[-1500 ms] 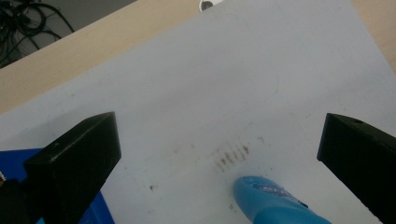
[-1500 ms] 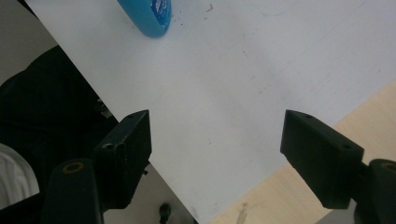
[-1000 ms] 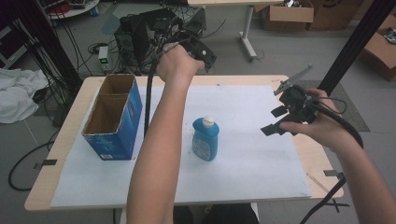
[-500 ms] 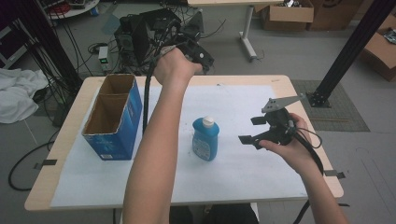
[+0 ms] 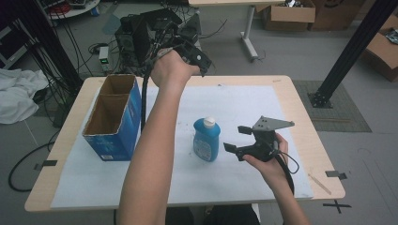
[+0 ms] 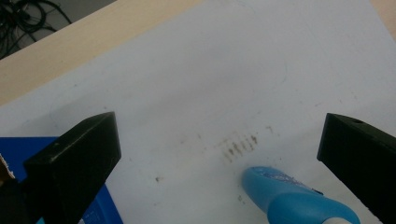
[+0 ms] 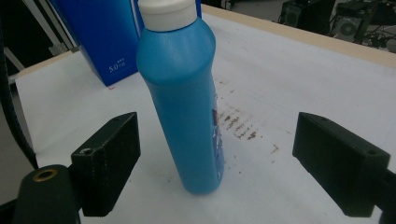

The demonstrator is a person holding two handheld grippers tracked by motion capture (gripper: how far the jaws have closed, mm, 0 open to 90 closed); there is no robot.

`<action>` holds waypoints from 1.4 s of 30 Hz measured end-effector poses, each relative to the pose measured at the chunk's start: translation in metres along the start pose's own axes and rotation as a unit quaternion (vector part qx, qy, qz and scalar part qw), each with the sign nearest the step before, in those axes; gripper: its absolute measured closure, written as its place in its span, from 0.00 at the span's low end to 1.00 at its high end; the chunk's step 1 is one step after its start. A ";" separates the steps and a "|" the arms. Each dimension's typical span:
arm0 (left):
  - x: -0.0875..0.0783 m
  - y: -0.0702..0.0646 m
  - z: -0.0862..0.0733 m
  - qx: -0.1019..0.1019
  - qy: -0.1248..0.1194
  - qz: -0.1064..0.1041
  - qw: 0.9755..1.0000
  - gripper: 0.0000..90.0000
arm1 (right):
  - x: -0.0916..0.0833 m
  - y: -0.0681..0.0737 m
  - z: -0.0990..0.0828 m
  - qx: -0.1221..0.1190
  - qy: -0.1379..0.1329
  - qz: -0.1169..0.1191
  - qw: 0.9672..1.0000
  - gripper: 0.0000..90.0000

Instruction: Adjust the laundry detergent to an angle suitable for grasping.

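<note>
I see the blue bottle standing upright with its white cap on, on the white sheet near the table's middle, the blue cardboard box well apart to its left. My right gripper sits low just beside the bottle's right; its jaws have just been opening, stand wide, and frame the bottle without touching it. My left gripper hangs high over the table's far edge, jaws spread wide and holding nothing, the bottle's base below.
</note>
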State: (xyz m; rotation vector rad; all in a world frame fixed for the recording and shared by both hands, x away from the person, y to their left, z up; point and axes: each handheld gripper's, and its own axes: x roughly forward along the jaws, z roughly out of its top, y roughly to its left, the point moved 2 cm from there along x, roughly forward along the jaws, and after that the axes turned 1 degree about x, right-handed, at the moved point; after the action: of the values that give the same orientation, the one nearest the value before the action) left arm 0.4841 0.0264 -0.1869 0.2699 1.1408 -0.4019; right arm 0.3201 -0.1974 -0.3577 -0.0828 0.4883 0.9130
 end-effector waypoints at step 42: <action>0.005 0.014 -0.009 -0.003 0.003 0.002 1.000 0.00 | 0.087 0.017 -0.034 0.032 -0.076 -0.028 0.996 0.26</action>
State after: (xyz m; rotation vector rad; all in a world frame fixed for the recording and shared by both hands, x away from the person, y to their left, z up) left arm 0.4841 0.0418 -0.1949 0.2684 1.1470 -0.3938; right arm 0.3389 -0.1317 -0.4240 0.0320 0.3721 0.8413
